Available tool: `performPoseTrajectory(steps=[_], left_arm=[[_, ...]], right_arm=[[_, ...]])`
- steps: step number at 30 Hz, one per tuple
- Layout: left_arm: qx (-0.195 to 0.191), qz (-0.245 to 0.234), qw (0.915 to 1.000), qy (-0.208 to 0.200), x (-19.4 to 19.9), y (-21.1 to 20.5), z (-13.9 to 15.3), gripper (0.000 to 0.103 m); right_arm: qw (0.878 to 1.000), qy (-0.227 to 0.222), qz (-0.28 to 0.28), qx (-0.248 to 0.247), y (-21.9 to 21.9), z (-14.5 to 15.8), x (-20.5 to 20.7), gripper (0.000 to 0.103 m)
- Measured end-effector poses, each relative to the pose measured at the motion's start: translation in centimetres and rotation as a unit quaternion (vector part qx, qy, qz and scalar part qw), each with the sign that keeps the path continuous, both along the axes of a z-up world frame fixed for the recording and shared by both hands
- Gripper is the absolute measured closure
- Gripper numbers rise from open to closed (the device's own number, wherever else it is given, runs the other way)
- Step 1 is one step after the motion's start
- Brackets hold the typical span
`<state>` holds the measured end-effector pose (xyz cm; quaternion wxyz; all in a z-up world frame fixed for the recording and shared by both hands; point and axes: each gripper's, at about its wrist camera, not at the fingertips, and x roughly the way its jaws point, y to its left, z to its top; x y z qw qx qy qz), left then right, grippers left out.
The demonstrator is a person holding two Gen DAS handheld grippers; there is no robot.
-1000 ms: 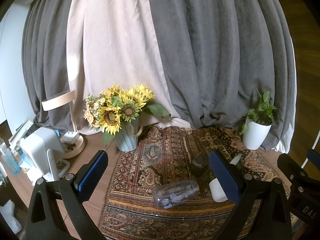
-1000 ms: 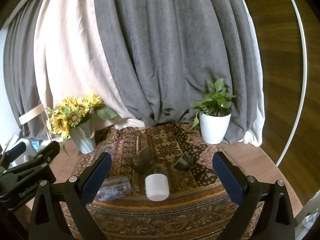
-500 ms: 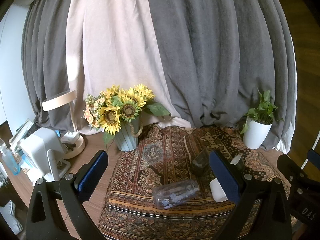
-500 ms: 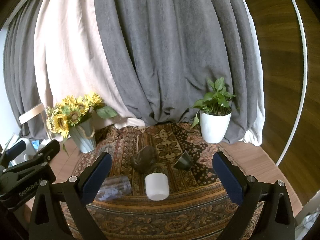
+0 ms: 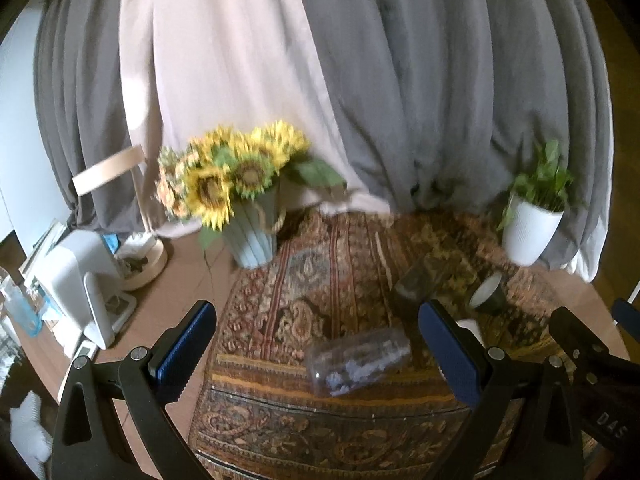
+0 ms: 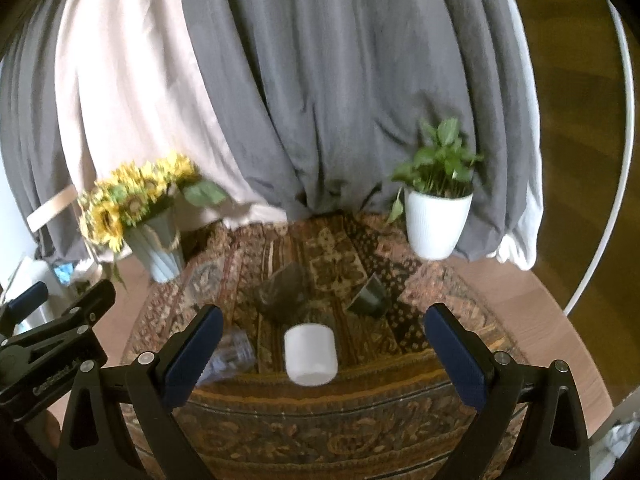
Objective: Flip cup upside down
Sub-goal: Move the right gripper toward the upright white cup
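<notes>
Several cups lie on their sides on a patterned rug (image 6: 320,432). A white cup (image 6: 310,354) lies in front of my open, empty right gripper (image 6: 323,354). A clear printed glass (image 5: 358,360) lies between the fingers of my open, empty left gripper (image 5: 320,354); it also shows at the left in the right wrist view (image 6: 234,354). A dark smoky glass (image 6: 284,290) and a small dark cup (image 6: 370,298) lie farther back. In the left wrist view the white cup (image 5: 468,326) is mostly hidden behind the right finger (image 5: 448,352).
A sunflower vase (image 5: 252,236) stands at the rug's back left, a white potted plant (image 6: 436,220) at the back right. White appliances and a lamp (image 5: 76,272) crowd the left of the wooden table (image 5: 180,280). Curtains hang behind. The left gripper shows in the right wrist view (image 6: 52,344).
Both grippers have moved forward and tilted down toward the rug; the cups look closer and the view is motion-blurred. Both stay open.
</notes>
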<state>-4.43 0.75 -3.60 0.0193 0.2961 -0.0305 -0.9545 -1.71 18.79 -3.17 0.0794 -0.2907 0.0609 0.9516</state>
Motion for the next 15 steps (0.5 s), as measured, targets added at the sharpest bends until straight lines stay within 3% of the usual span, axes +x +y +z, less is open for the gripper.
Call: performPoseTrajectory(steps=[7,15], left_arm=[[-0.003,0.023,0.9983,-0.054,-2.1,0.0,-3.6,0.000],[-0.013,0.045,0.9932,-0.107,-4.8,0.5,-7.2,0.000]], right_arm=[[0.997,-0.078,0.019,-0.022,0.6,-4.3,-3.8,0.004],[0.980,-0.187,0.042,-0.044,1.3,-9.5,-8.8,0.011]])
